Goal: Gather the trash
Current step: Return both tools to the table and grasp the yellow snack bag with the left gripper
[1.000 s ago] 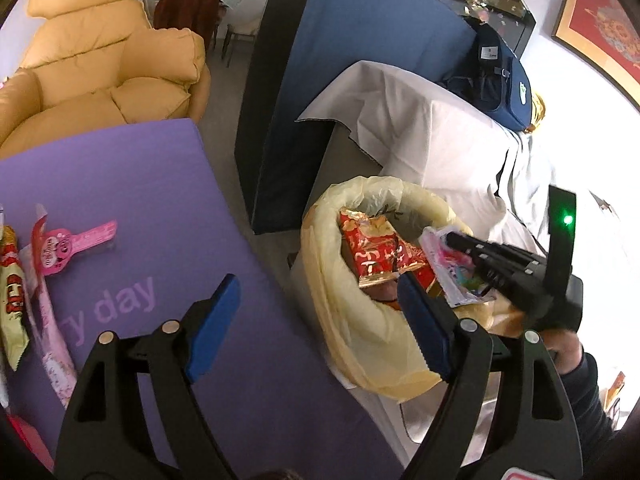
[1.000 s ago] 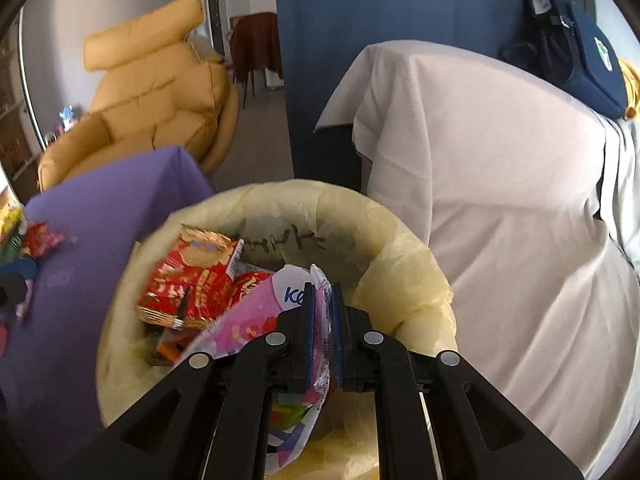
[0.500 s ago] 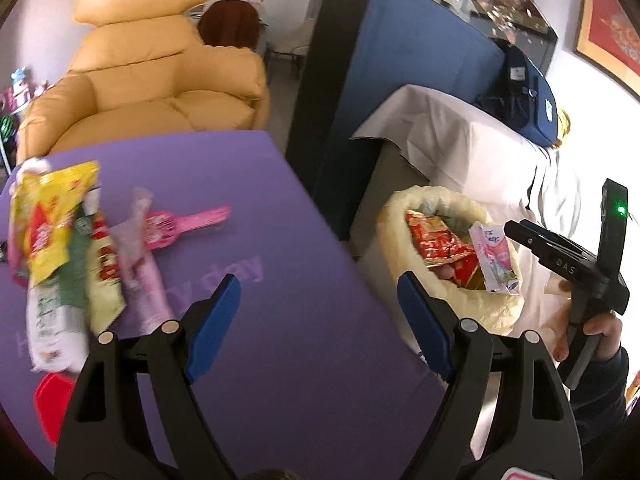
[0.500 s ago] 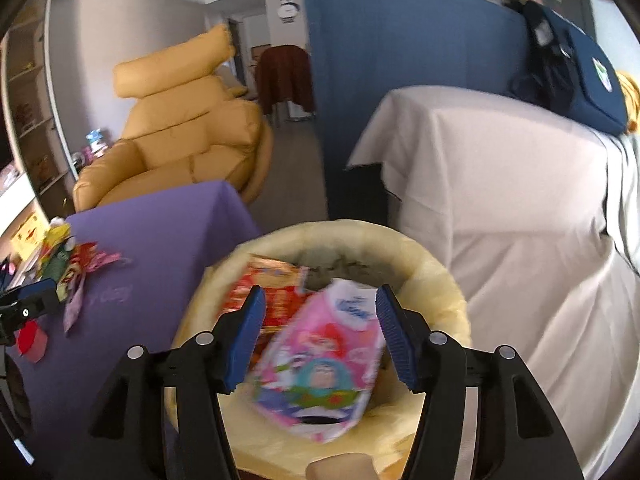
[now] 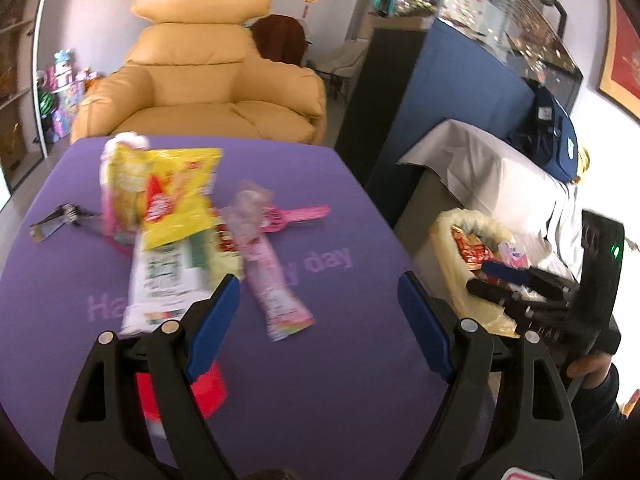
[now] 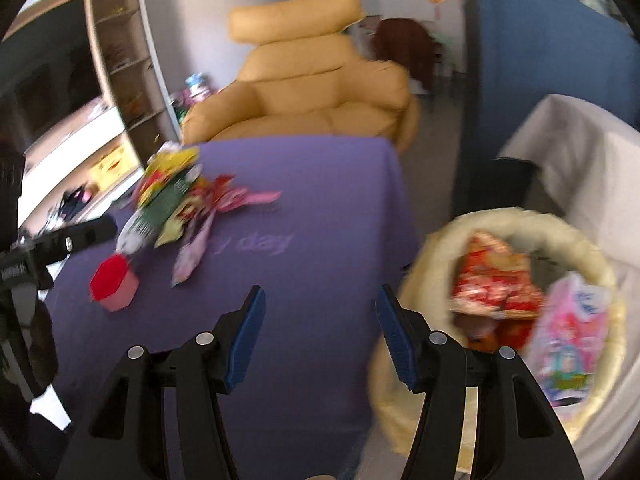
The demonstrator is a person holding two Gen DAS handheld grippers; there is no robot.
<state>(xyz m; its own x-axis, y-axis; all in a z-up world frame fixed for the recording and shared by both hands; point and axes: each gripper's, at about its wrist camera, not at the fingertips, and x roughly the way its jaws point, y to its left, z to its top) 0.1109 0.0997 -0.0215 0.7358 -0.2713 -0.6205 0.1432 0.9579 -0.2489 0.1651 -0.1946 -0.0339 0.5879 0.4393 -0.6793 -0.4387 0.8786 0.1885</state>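
Observation:
A pile of snack wrappers (image 5: 172, 216) lies on the purple table (image 5: 320, 360): a yellow bag, a white-green packet, a pink packet (image 5: 272, 280). It also shows in the right wrist view (image 6: 176, 196). A bin lined with a yellow bag (image 6: 512, 224) stands right of the table, holding a red wrapper (image 6: 496, 280) and a pink tissue pack (image 6: 568, 332). My left gripper (image 5: 320, 320) is open and empty above the table. My right gripper (image 6: 320, 340) is open and empty, over the table edge beside the bin.
A red-and-pink cup (image 6: 114, 284) stands on the table near the left gripper. A metal tool (image 5: 60, 220) and a pink scoop (image 5: 296, 214) lie by the pile. A yellow armchair (image 5: 200, 72), a blue partition (image 5: 448, 92) and a white-draped bench (image 5: 500, 176) surround the table.
The right gripper opened, dropped the pink tissue pack into the bin, then swung left toward the table. The left gripper turned left, bringing the wrapper pile into view.

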